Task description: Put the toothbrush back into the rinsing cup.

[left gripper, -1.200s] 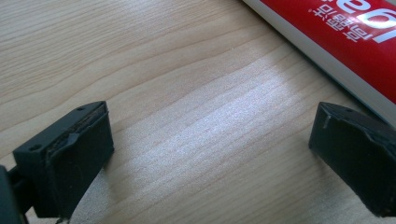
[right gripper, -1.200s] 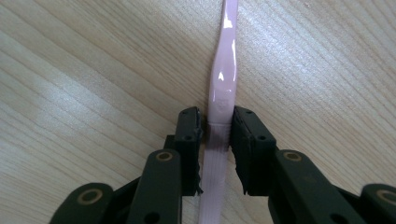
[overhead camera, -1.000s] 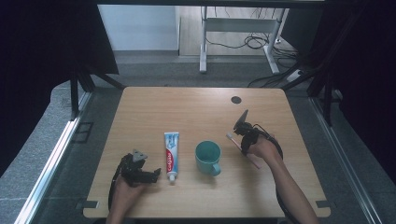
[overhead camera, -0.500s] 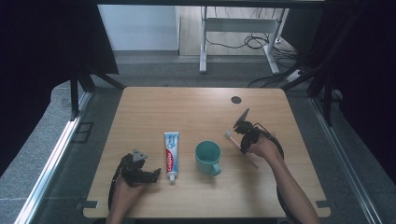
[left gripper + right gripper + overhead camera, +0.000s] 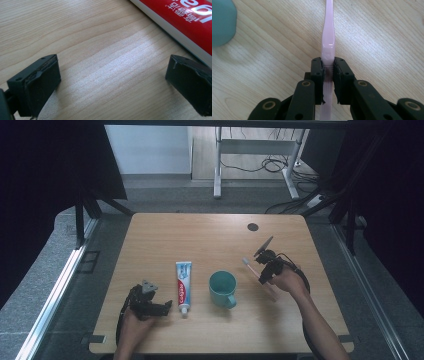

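The right tool (image 5: 328,72) is clamped on a pink toothbrush (image 5: 328,32) lying on the worktop (image 5: 200,235). A teal cup (image 5: 223,289) stands beside it. The left tool (image 5: 112,82) rests spread wide, grasping nothing, next to the toothpaste (image 5: 185,20).

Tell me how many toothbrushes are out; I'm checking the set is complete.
1. The pink toothbrush is clamped in the right gripper, just right of the teal cup. Nothing looks hidden inside the cup.
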A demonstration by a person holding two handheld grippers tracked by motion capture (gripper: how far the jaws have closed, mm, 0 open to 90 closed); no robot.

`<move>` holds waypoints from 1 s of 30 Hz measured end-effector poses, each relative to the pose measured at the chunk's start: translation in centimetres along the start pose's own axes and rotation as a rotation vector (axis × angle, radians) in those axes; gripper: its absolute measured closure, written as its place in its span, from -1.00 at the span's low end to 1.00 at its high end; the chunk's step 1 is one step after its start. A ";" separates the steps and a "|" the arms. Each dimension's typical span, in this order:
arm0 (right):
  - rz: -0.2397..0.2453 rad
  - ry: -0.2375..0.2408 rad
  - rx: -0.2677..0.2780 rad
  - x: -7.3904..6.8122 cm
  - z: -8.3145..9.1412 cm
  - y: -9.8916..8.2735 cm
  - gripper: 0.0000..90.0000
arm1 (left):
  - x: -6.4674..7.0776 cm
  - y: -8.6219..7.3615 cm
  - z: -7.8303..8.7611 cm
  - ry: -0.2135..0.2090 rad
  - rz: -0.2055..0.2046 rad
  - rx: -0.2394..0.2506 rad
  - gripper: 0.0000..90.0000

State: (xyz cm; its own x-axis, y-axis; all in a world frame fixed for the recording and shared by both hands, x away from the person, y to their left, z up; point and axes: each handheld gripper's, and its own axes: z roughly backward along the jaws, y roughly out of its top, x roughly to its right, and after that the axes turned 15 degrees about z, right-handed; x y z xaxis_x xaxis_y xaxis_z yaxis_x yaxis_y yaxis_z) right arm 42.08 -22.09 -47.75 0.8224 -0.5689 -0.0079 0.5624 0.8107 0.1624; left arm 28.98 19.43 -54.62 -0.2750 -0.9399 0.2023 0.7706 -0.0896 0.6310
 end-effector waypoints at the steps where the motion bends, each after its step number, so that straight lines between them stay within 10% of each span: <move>1: -0.002 0.000 0.007 -0.1 0.1 -0.1 0.74 | 0.0 0.0 0.0 0.000 0.000 0.000 -1.00; 30: 0.035 -0.042 0.282 -1.9 3.1 -3.8 0.74 | 0.0 0.0 0.0 0.001 -0.001 0.000 -1.00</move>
State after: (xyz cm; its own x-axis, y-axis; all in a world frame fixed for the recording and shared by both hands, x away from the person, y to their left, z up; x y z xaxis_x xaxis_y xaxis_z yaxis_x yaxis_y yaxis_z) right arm 38.06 -24.52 -45.25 0.8331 -0.5515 0.0424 0.4831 0.7629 0.4296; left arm 28.98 19.43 -54.61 -0.2751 -0.9401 0.2014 0.7706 -0.0904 0.6309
